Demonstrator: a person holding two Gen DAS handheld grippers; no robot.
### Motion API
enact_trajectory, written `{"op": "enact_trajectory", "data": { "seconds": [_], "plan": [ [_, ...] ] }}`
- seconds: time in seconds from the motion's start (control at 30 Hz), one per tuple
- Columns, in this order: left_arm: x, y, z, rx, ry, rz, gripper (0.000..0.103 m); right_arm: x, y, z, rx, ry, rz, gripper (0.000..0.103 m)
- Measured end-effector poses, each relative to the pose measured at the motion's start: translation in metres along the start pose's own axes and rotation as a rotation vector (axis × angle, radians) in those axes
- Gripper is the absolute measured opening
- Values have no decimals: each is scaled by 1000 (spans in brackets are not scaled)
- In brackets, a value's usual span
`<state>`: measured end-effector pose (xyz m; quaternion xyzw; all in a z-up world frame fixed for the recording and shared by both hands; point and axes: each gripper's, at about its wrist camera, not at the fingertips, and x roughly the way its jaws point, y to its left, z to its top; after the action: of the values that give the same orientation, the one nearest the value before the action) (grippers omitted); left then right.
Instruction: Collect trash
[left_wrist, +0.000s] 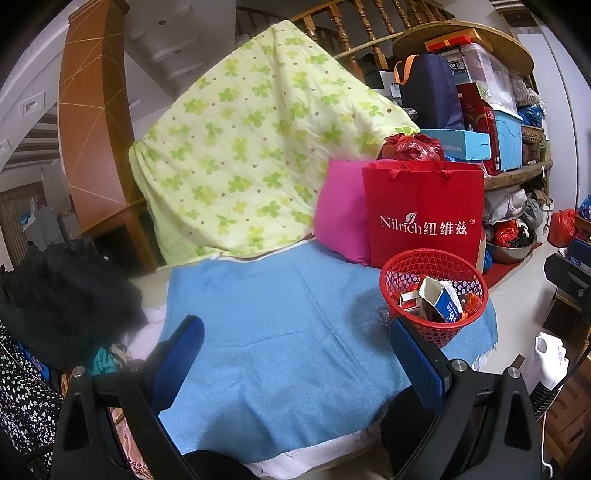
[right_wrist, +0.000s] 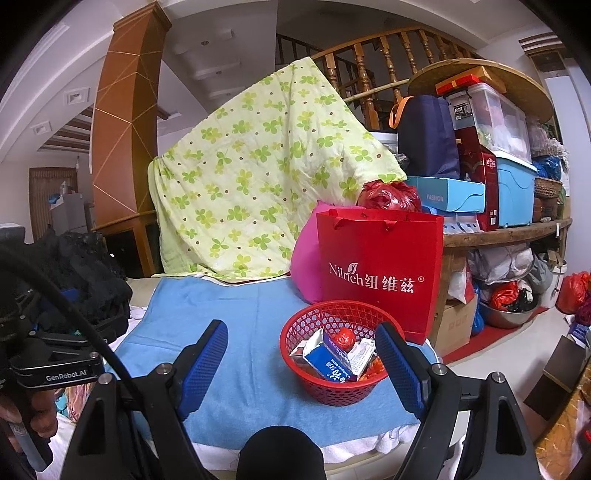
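Note:
A red mesh basket (left_wrist: 413, 267) (right_wrist: 295, 332) stands at the right end of a blue cloth (left_wrist: 280, 332) (right_wrist: 255, 354). It holds trash: a blue and white carton (left_wrist: 443, 301) (right_wrist: 327, 360), small boxes and red wrappers. My left gripper (left_wrist: 297, 332) hangs open over the bare blue cloth, its right finger just in front of the basket. My right gripper (right_wrist: 301, 334) is open too, with nothing between its pads; the basket shows behind its right finger. The other gripper's body (right_wrist: 55, 369) appears at the left of the right wrist view.
A red paper bag (left_wrist: 423, 214) (right_wrist: 380, 269) and a pink cushion (left_wrist: 341, 210) stand right behind the basket. A green flowered quilt (left_wrist: 255, 147) drapes behind them. Dark clothing (left_wrist: 62, 295) lies left. Stacked boxes and bags fill shelves (left_wrist: 517, 177) on the right.

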<state>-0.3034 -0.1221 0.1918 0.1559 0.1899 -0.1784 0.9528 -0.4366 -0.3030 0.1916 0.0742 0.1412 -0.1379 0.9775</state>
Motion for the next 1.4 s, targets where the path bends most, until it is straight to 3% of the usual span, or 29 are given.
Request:
{"op": "enact_trajectory", "data": {
  "seconds": [1.4],
  "plan": [
    [6, -6, -10, 23, 26, -6, 100, 16, -3, -13, -9, 70, -49, 85]
  ]
}}
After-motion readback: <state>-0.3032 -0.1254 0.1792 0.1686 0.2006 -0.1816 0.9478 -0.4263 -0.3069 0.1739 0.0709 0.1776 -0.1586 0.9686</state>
